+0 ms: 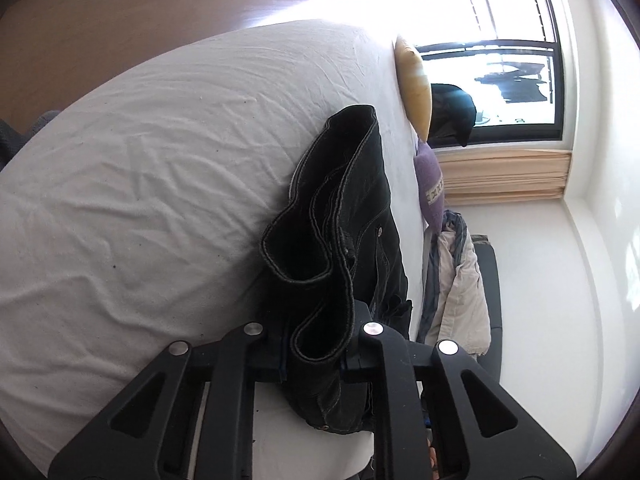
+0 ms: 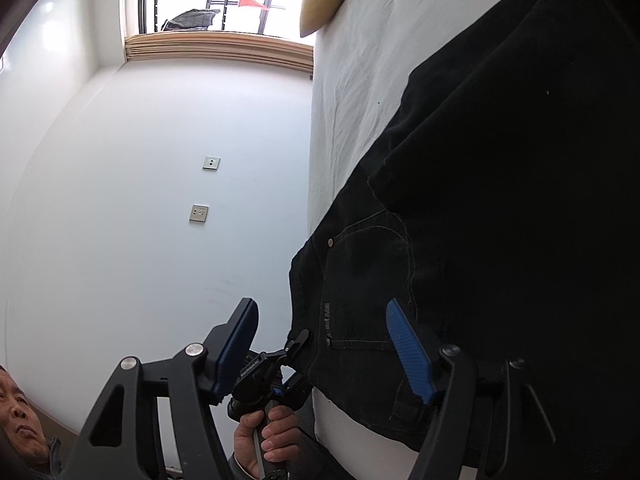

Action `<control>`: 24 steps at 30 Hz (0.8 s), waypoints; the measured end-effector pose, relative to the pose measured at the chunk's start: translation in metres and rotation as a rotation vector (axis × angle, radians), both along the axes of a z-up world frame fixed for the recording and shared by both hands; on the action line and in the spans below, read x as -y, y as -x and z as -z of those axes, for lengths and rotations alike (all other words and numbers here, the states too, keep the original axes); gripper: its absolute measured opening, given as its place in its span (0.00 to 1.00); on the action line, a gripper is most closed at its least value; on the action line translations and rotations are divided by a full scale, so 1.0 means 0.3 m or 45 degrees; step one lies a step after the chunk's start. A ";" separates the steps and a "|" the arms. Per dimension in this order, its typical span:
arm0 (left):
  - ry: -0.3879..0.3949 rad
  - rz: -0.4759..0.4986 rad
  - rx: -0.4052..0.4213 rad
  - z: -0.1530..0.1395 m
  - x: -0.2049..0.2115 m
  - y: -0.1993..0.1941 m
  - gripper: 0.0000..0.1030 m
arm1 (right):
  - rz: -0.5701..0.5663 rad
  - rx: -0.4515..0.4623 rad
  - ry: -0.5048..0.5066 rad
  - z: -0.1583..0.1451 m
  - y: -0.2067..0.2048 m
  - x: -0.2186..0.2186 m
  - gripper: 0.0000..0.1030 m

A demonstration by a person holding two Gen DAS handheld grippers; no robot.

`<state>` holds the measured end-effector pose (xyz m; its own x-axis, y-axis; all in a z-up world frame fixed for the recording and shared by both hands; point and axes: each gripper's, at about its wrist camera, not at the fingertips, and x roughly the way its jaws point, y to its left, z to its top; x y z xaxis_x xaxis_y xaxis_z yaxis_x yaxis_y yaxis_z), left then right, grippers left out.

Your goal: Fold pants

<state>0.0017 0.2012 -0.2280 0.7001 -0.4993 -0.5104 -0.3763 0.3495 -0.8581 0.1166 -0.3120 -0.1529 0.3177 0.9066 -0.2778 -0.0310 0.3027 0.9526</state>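
Observation:
Black jeans [image 1: 348, 216] lie along the edge of a bed with a white sheet [image 1: 160, 160]. In the left wrist view my left gripper [image 1: 316, 344] is shut on a bunched part of the jeans, with the hems curling up between the fingers. In the right wrist view the jeans [image 2: 500, 200] show their waistband and pocket hanging over the bed's edge. My right gripper [image 2: 324, 348] is open, its blue-padded fingers [image 2: 408, 348] on either side of the waistband corner without clamping it. The other gripper and the hand holding it show below.
A yellow pillow [image 1: 416, 84] and a purple cushion [image 1: 430, 188] lie at the bed's far end by a window [image 1: 500, 60]. A pile of clothes [image 1: 456, 272] lies beside the bed. A white wall [image 2: 160, 200] with two sockets stands beyond the mattress edge.

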 end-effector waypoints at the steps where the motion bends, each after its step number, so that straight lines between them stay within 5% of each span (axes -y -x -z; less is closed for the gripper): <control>1: -0.014 -0.001 -0.003 -0.006 0.001 -0.003 0.12 | -0.007 -0.012 0.019 0.007 -0.004 -0.005 0.69; 5: -0.087 0.013 0.013 -0.070 0.017 -0.020 0.11 | 0.021 -0.096 0.081 0.066 -0.014 0.010 0.67; 9: -0.278 0.109 0.124 -0.278 0.111 -0.059 0.11 | 0.000 -0.139 0.103 0.110 -0.025 0.016 0.60; 16: -0.636 0.411 0.417 -0.609 0.515 -0.171 0.11 | -0.036 -0.160 0.066 0.129 -0.029 0.027 0.59; 18: -0.697 0.510 0.452 -0.628 0.649 -0.193 0.11 | -0.013 -0.190 0.035 0.102 -0.026 0.064 0.61; 22: -0.845 0.709 0.485 -0.615 0.883 -0.201 0.11 | 0.063 -0.095 -0.010 -0.034 -0.017 0.210 0.87; 24: -0.887 0.773 0.475 -0.589 0.970 -0.210 0.11 | 0.022 -0.028 0.035 -0.124 -0.019 0.253 0.88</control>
<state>0.0646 -0.0899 -0.0514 0.6004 -0.4989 -0.6250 0.2854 0.8638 -0.4153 0.1222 -0.3880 -0.1156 0.3272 0.8929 -0.3094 -0.0049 0.3290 0.9443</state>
